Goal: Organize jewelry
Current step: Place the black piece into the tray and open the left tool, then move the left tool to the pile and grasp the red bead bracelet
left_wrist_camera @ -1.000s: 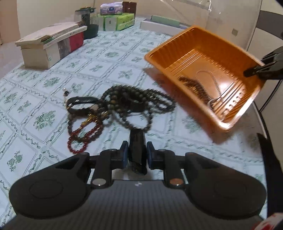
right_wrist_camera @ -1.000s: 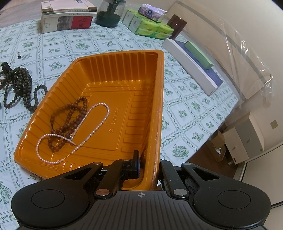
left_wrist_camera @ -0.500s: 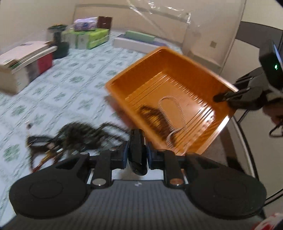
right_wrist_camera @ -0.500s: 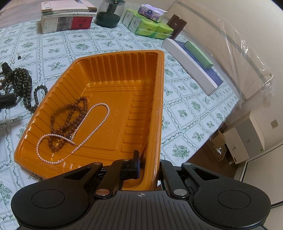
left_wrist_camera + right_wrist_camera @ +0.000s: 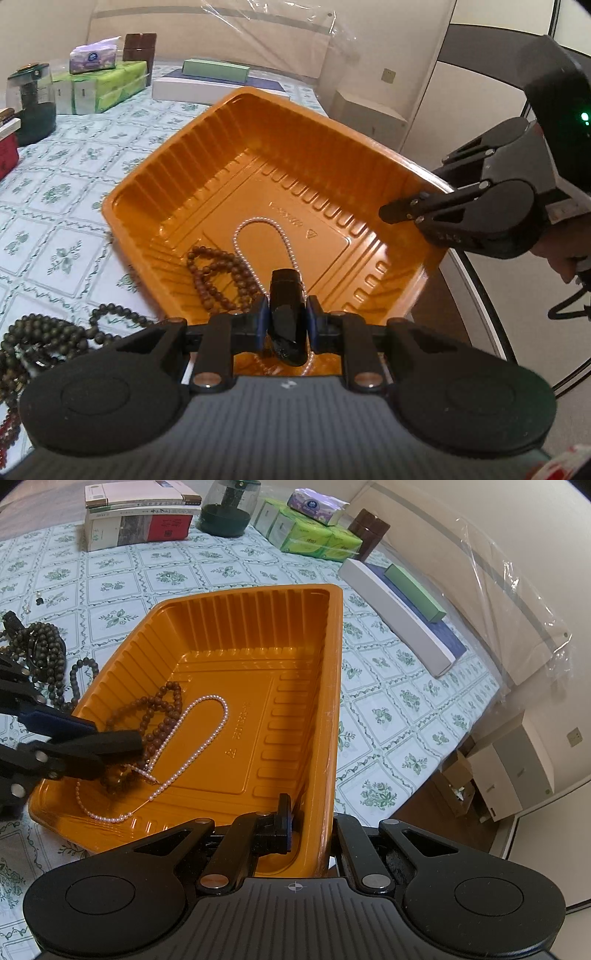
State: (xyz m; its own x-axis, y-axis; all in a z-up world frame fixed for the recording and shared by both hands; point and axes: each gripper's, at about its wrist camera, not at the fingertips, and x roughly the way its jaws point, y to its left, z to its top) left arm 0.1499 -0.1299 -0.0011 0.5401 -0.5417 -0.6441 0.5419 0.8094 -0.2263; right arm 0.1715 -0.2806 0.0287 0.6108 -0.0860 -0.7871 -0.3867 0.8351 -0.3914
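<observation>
Progress check, jewelry sort. Orange tray tilted, near wall pinched by right gripper, jaws closed tight on the thin plastic edge; far corner resting on the patterned tablecloth. Same grip seen from the left wrist view, fingers clamped over the rim at the tray's right side.

Already in tray: brown bead strand and pearl necklace, lying together toward the low end, pearl loop crossing the brown beads.

Left gripper positioned over the tray's low end, jaws narrowed onto a glossy black piece, held upright between the pads. Exact kind of piece not determinable: smooth, dark, oblong. Judged to be the third item, about to be dropped in; not yet released.

Left outside on the cloth: pile of dark bead strands just beside the tray's low corner, a red bead strand at frame edge, a small dark trinket farther off. Other small parts in the pile not resolvable.

Estimate: two items stowed, one in hand, several to go. Roughly a third to a half done.
</observation>
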